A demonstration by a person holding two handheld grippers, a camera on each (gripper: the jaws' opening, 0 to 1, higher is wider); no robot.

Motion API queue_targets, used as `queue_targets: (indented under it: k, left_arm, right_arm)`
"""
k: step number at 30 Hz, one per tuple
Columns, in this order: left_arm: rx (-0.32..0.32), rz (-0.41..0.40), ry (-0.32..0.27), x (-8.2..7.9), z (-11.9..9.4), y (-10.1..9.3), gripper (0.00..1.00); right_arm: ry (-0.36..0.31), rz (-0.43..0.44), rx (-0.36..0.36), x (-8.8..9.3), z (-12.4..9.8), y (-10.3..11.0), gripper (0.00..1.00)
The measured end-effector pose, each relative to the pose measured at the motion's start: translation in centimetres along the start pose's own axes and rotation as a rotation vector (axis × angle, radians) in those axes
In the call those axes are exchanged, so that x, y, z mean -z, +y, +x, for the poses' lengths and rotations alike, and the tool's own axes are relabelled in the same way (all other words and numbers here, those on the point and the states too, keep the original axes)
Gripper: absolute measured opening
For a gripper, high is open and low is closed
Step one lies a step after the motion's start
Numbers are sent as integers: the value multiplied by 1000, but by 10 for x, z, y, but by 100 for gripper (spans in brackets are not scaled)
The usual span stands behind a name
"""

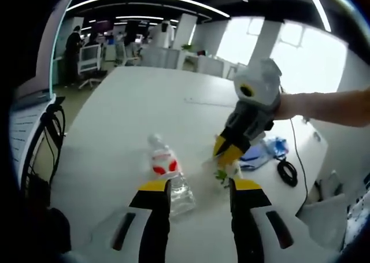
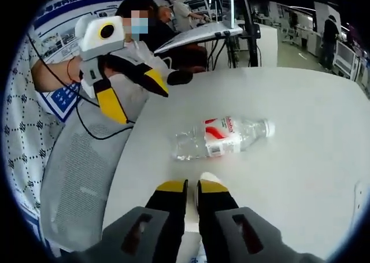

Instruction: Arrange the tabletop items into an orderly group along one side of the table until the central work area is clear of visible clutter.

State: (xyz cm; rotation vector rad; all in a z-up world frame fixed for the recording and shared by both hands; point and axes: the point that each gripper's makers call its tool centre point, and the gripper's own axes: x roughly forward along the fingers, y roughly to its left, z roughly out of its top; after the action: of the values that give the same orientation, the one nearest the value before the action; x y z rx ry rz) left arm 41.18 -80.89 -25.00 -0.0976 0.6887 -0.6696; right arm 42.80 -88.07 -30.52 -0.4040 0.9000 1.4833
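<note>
A clear plastic water bottle (image 1: 169,173) (image 2: 222,137) with a red and white label lies on its side on the white table (image 1: 133,110) (image 2: 306,124). In the left gripper view my left gripper (image 1: 200,189) is open just short of the bottle, whose base end lies by the left jaw. That same gripper (image 2: 144,104) hangs open above the table's edge in the right gripper view. My right gripper (image 2: 192,186) (image 1: 227,156) is shut on a small white item with green on it (image 1: 227,171) (image 2: 209,177), low at the table beside the bottle.
A blue packet (image 1: 265,150) and a coiled black cable (image 1: 286,171) lie near the table's edge behind the right gripper. A grey mesh chair (image 2: 81,170) stands against the table's edge. Desks, chairs and people fill the office beyond.
</note>
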Motion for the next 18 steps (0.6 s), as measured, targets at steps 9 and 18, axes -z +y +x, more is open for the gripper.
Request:
queue_targets:
  k: [9,18]
  left_arm:
    - [3,2,-7,-1,-3,-3,37]
    - [13,1,-11,0,-4,-8,36]
  right_arm:
    - [-14,9,-23,-4,0,18,1]
    - [-48,26,-10,-1,0,31,0]
